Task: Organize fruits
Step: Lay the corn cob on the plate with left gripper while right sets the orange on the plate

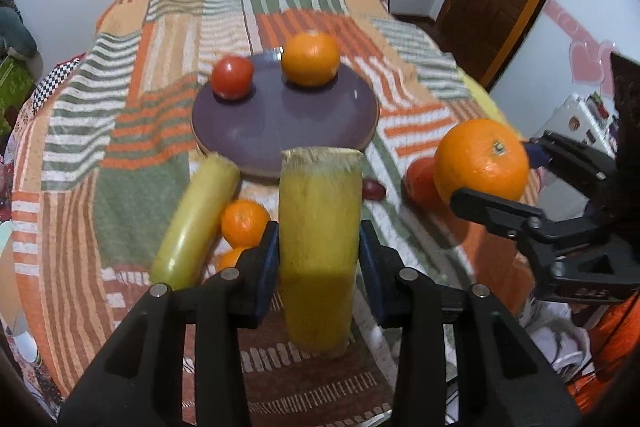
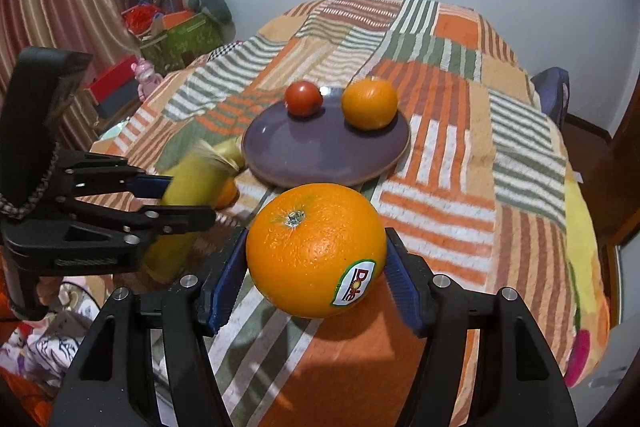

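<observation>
1. Left wrist view: left gripper [image 1: 319, 259] pinches a yellow corn cob [image 1: 318, 243] between its blue pads, cob upright-ish and lifted off the patchwork tablecloth [image 1: 132, 131], just short of the purple plate [image 1: 276, 131].
2. Right wrist view: right gripper [image 2: 316, 267] pinches a large orange [image 2: 316, 255] across its middle, Dole sticker facing the camera, held above the cloth just in front of the plate [image 2: 320, 155].
3. Plate already carries a tomato [image 1: 232, 77] and a smaller orange [image 1: 310, 59], both at the far rim; near half is bare.
4. Loose on the cloth: second yellow cob [image 1: 196, 223] left of the held one, two small mandarins [image 1: 245, 223] touching or just beside it, a reddish fruit [image 1: 420, 183] behind the held orange, a small dark red item [image 1: 374, 189] too blurred to name.
5. Risks, as judgement:
   - Both grippers head for the same near edge of the plate; side-by-side approach could clash fingers or knock fruit.
   - Orange is round and smooth; the contact patch on the pads looks narrow, so a tilt could let it roll out.
   - Releasing either round fruit on a flat plate lets it roll into the tomato or off the rim.
   - Cob is held low on its length; top-heavy, it may pivot in the pads.
   - Frame blur suggests fast motion, worse for both grips.
</observation>
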Available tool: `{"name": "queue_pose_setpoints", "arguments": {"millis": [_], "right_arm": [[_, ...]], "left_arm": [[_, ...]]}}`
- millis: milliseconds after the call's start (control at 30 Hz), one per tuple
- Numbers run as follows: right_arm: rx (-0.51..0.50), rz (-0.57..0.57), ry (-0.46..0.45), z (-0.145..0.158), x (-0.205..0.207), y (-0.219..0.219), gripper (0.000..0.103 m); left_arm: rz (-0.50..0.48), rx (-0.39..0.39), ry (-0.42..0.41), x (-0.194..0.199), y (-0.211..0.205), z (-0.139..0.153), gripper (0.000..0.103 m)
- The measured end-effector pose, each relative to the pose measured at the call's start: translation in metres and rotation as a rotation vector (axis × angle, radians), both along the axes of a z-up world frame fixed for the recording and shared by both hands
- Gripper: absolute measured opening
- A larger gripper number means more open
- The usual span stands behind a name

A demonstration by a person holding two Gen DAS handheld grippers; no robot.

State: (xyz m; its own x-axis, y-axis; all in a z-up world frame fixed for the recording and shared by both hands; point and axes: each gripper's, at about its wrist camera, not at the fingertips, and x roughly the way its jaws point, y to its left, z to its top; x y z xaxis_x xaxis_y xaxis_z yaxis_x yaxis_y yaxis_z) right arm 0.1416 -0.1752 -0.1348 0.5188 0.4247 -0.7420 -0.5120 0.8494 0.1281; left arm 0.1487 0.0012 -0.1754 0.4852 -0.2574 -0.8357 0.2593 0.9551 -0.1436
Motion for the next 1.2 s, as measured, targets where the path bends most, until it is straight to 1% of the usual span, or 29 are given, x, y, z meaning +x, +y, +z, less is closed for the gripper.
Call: {"name": "queue_pose_setpoints", "arguments": {"millis": [300,467,600,900,1033,1200], "right_arm": [[0.001,-0.023,-0.072,0.019,0.027,-0.001,0.062],[-0.001,-0.036,-0.090,0.022,0.046,-0.002,0.062],[-0.008,-0.032,-0.083,0.017,0.061,0.001,0.062],[-0.037,-0.012,-0.032,-0.005,0.092,0.006,0.062],[-0.043,0.001,-0.011,-0.013,0.104,0.006,0.062],[-0.054,0.020,0.010,-0.022,0.114,0.008,0.062]], "left_arm": [[0.015,-0.016,-0.095,0.021,0.005,0.032,0.037],[0.023,-0.016,-0.112,0.040,0.007,0.037,0.037],[0.008,-0.017,-0.081,0.060,0.007,0.030,0.037],[-0.011,0.005,0.017,0.100,0.003,-0.002,0.037],[-0.014,0.018,0.034,0.115,0.001,-0.010,0.037],[-0.015,0.017,0.032,0.133,0.000,-0.011,0.037]]}}
